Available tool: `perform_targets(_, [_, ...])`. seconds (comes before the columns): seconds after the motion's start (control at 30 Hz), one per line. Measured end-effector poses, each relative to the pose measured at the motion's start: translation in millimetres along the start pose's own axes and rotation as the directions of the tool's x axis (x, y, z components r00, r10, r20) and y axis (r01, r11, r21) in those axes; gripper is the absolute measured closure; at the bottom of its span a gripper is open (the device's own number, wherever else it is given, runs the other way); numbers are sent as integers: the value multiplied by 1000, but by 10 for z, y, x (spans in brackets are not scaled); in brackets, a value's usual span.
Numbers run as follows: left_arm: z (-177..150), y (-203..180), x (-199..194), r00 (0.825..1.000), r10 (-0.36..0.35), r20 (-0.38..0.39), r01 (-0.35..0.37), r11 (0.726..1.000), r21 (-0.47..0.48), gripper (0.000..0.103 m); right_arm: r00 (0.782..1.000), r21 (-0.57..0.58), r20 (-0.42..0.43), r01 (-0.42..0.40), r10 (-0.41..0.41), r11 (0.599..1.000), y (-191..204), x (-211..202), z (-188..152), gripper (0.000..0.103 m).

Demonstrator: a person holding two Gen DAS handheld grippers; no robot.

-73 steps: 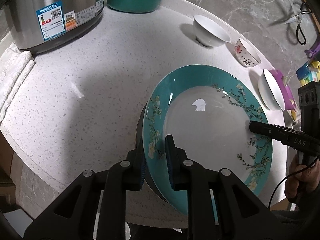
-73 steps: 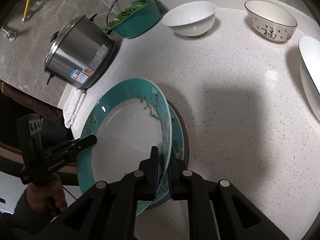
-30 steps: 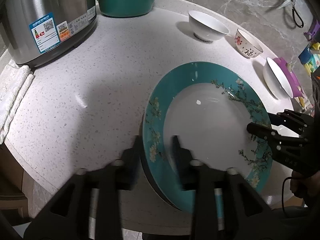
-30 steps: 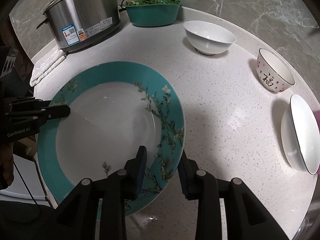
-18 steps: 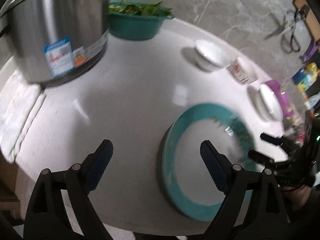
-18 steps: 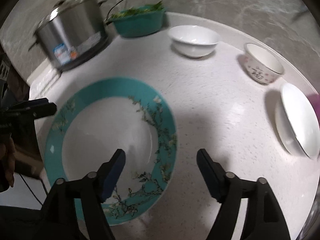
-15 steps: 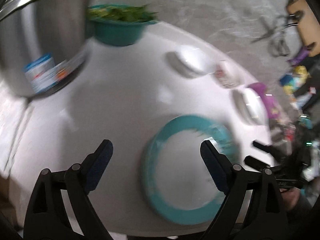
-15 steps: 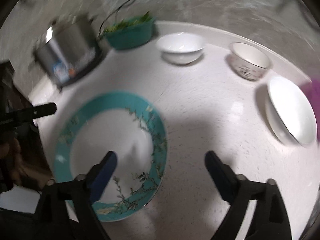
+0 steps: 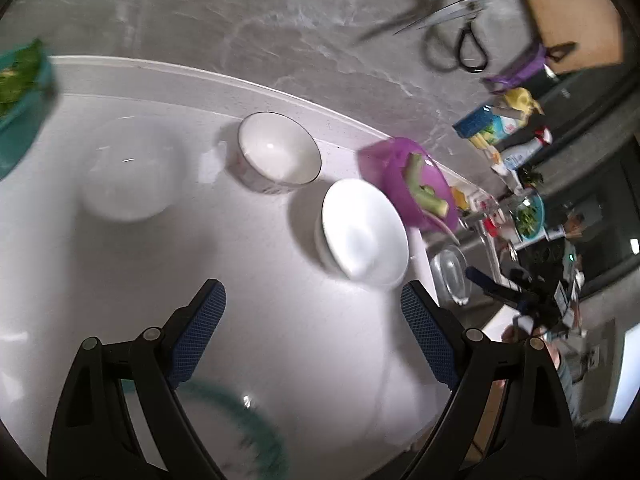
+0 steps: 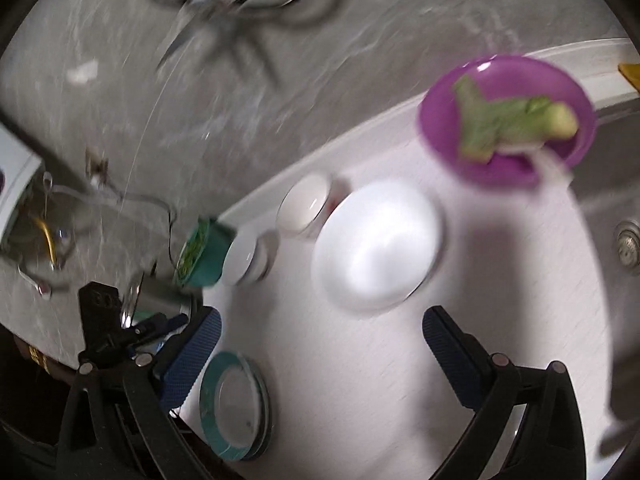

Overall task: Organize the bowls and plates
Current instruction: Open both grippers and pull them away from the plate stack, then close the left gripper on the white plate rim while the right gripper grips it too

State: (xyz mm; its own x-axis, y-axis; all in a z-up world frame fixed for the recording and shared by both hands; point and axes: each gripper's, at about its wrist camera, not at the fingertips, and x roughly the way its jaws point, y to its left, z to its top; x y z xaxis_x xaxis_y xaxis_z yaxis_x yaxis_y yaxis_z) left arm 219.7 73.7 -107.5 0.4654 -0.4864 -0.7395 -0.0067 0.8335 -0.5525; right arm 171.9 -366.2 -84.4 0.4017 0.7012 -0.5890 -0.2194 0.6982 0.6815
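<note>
Both tools are empty. The left hand-held gripper (image 9: pixel 312 332) stands with its jaws spread wide and nothing between them, and the right hand-held gripper (image 10: pixel 320 344) is equally wide open and holds nothing. This spread suits a bowl rim rather than a thin plate edge, so the step in hand is judged to be the approach to the bowls. The teal plates (image 10: pixel 234 404) lie stacked flat on the worktop (image 9: pixel 280 340), at 7 o'clock in the right wrist view, just beside the left finger of that tool; the plate part of the task appears done. The large white bowl (image 10: pixel 376 246) sits upright at 12 o'clock from the right tool, apart from both fingers and centred between them, which marks it as the likely next pick. In the left wrist view the same bowl (image 9: pixel 364 234) lies at 1 o'clock, the patterned bowl (image 9: pixel 278 152) at 12 o'clock, and a second white bowl (image 9: pixel 128 172) at 10 o'clock, blurred. The purple dish (image 10: pixel 506 124) holds vegetable pieces and sits just beyond the large white bowl.
</note>
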Motion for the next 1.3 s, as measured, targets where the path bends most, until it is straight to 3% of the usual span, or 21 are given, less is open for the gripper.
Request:
perform_targets(0.13, [335,-204,657,997,56,-53,-57,998,-17,14,998,69,-66,20,-16,997,-385,180,262,0])
perform_targets(0.23, [403,-296,1082,990,112,-90,-112,994,10,14,996,124,-88,30,-19,992,-633,318,366,0])
perform_targets(0.37, [357,-357,1483,979,150,-139,-147,989,37,14,990,100,-133,54,-41,994,-703,567,416,4])
perform_targets(0.5, [311,-370,1701,972,168,-162,-158,985,70,14,986,86,-153,78,-64,993,-775,755,451,15])
perform_targets(0.83, [346,-299,1906,965,216,-151,-204,975,87,16,969,64,-210,149,-133,987,-762,1078,402,18])
perform_targets(1.0, [327,-278,2102,960,211,-183,-198,976,86,54,960,71,-230,180,-160,981,-800,1195,377,32])
perform_targets(1.13, [321,-241,2167,962,204,-183,-193,978,75,58,955,75,-244,191,-167,979,-790,1284,368,33])
perform_targets(1.3, [312,-226,2190,961,205,-186,-193,978,77,77,950,58,-252,203,-183,977,-746,1382,369,37])
